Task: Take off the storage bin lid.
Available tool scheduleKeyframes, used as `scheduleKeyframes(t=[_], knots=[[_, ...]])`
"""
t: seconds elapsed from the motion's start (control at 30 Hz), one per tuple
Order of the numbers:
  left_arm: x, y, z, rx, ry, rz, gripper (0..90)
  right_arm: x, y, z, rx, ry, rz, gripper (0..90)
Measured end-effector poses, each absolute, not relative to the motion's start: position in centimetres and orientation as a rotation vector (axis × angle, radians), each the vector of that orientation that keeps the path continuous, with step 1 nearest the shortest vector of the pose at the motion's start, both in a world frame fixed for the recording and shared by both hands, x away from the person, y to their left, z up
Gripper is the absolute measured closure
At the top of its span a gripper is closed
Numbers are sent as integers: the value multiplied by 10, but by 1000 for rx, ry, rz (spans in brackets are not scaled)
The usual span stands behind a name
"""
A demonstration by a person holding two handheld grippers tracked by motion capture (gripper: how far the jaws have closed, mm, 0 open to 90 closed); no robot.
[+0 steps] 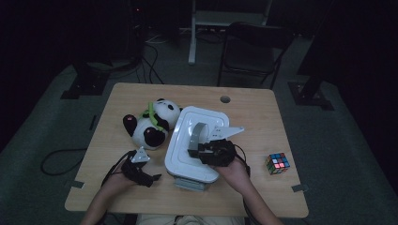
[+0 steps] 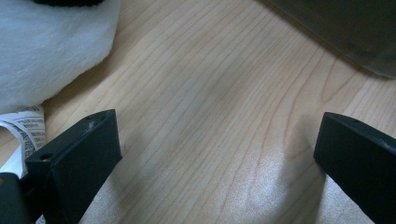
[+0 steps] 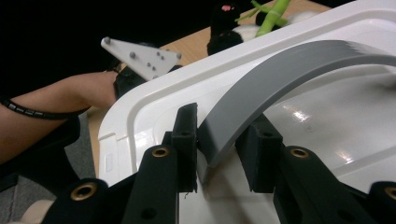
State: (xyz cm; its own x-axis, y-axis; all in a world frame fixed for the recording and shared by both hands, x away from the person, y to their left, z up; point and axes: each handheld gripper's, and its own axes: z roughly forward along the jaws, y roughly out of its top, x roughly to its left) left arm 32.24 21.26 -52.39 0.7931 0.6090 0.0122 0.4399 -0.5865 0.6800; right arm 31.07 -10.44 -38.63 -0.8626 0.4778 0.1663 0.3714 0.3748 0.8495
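A white lid (image 1: 180,154) with an arched grey handle (image 1: 199,131) lies over a greyish box (image 1: 190,183) at the table's middle. My right gripper (image 1: 195,151) comes in from the front. In the right gripper view the right gripper (image 3: 224,126) is shut on the near end of the grey handle (image 3: 289,65), one pad on each side. My left gripper (image 1: 152,178) rests low at the front left, pointing toward the box. In its own view the left gripper (image 2: 217,135) is open over bare wood, with nothing between its fingers.
A plush panda (image 1: 150,123) lies left of the lid, and its white fur (image 2: 51,46) and paper tag (image 2: 25,130) sit beside my left gripper. A Rubik's cube (image 1: 277,163) stands at the front right. A cable hole (image 1: 225,99) is near the table's far edge.
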Motion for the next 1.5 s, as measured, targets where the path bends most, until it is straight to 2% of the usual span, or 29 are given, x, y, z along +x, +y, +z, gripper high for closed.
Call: scheduleKeyframes(t=[0.77, 1.5], knots=[[322, 213, -524, 2293, 773, 317, 12, 335, -153, -355, 879, 2297, 1486, 697], [322, 212, -524, 2286, 776, 319, 12, 376, -219, -359, 1111, 2091, 1418, 699]])
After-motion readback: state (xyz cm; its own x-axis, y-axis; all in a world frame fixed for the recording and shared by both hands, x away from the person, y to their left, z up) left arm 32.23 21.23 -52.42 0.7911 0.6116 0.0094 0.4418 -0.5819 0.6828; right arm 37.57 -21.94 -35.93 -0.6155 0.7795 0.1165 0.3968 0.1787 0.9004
